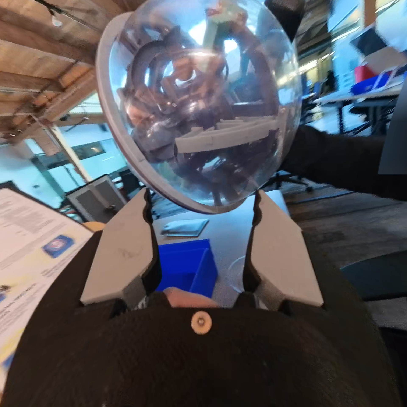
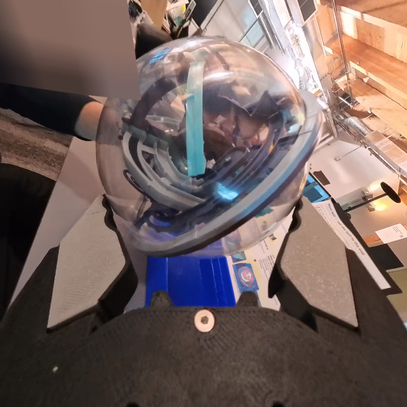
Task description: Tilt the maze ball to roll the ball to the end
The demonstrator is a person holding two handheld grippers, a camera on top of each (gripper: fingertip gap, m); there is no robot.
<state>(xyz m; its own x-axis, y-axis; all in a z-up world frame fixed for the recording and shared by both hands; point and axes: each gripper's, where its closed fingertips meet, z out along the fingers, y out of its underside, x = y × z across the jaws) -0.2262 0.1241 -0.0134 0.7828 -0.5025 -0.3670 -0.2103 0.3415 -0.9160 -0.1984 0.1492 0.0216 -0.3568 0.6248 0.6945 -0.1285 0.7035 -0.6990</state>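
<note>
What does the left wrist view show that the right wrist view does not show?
Only the left wrist view shows the flat grey packet on the table, a clear round rim beside the bin, and the left gripper. Only the right wrist view shows the turquoise strip inside the sphere and the right gripper. Both show the maze ball, the blue bin and the printed sheet.

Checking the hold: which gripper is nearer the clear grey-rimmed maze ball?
Right gripper: the clear grey-rimmed maze ball sits between its fingers. Left gripper: fingertips just reach its underside.
</note>
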